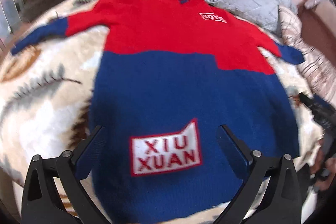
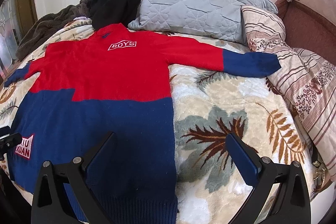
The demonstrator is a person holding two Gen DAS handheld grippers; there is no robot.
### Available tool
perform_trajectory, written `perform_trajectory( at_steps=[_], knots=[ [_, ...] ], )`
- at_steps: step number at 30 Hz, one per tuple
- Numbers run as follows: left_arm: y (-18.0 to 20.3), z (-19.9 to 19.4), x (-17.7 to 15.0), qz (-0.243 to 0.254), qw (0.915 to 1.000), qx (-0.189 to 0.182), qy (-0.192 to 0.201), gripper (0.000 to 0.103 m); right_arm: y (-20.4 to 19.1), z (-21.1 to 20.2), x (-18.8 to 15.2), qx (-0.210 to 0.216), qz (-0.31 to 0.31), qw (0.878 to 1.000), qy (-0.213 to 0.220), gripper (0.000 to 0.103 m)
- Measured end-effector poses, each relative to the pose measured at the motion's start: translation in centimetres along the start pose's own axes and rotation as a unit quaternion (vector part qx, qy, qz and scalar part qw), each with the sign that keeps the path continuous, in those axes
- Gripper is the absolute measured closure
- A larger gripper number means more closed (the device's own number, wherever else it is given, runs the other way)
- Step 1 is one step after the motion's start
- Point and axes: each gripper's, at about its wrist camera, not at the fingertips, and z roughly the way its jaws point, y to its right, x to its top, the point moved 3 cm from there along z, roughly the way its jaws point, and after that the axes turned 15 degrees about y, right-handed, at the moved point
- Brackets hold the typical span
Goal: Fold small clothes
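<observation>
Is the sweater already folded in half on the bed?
No, the sweater lies spread flat on the floral blanket with both sleeves stretched out to the sides.

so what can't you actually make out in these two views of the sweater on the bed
- Sweater bottom hem: in the left wrist view it runs behind the left gripper; the right gripper covers part of it in the right wrist view.
- XIU XUAN patch: cut off at the left edge of the right wrist view.
- Left sleeve cuff: motion blur in the left wrist view smears it.
- Sweater's back: hidden against the blanket.
</observation>
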Motion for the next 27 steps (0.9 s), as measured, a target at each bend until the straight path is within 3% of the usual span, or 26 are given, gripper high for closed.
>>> perform_trajectory(
  at_steps=[2, 12, 27],
  knots=[
    [0.0, 0.1, 0.1, 0.015, 0.9997, 0.019, -0.003, 0.000, 0.0, 0.1, 0.0, -0.001, -0.002, 1.000, 0.001, 0.000],
    [-0.4, -0.1, 1.1, 0.029, 0.9984, 0.040, 0.028, 0.000, 0.6, 0.6, 0.1, -0.003, 0.003, 1.000, -0.001, 0.000],
    [0.3, 0.5, 1.3, 0.042, 0.9978, 0.043, 0.027, 0.000, 1.3, 1.2, -0.1, 0.002, 0.006, 1.000, -0.009, 0.000]
  ],
)
